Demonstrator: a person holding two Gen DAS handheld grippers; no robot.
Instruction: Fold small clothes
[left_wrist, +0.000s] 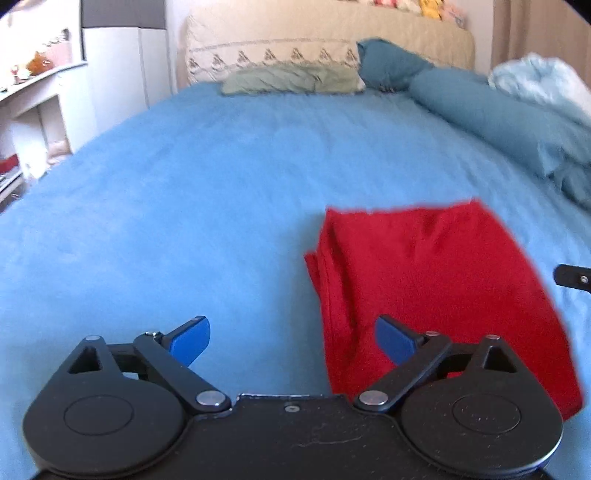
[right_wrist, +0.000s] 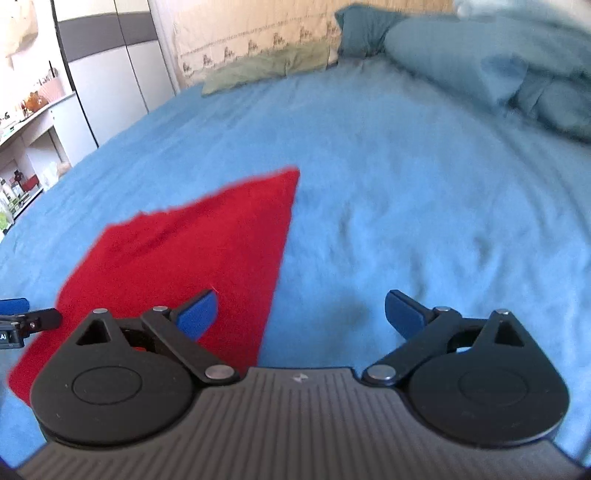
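The red garment (left_wrist: 436, 288) lies flat on the blue bedspread (left_wrist: 184, 206), well short of the head of the bed where the pillows sit, and toward the near edge of the bed as both wrist cameras look across it. It looks already doubled over: along its left side in the left wrist view there are stacked layers and a long soft crease, while its far edge runs fairly straight and ends in a sharp corner, clearest in the right wrist view (right_wrist: 184, 258). The left gripper (left_wrist: 291, 336) stands with its jaws spread wide and nothing between them; its right blue pad hangs over the cloth's near left part, its left pad over bare bedspread. The right gripper (right_wrist: 301, 310) is likewise spread wide and empty, its left pad over the cloth's right margin and its right pad over the bedspread. Neither pad can be seen pressing on the fabric. The cloth is judged to be light, limp knit fabric with no stiffness of its own: it will sag and drape from any point it is lifted by, and layers may slide over one another or peel apart if only the top one is pinched. The soft bedspread beneath may bunch up into a grip as well. The sensible holds are probably the two near corners, one per gripper, pinching through all layers at the edge.
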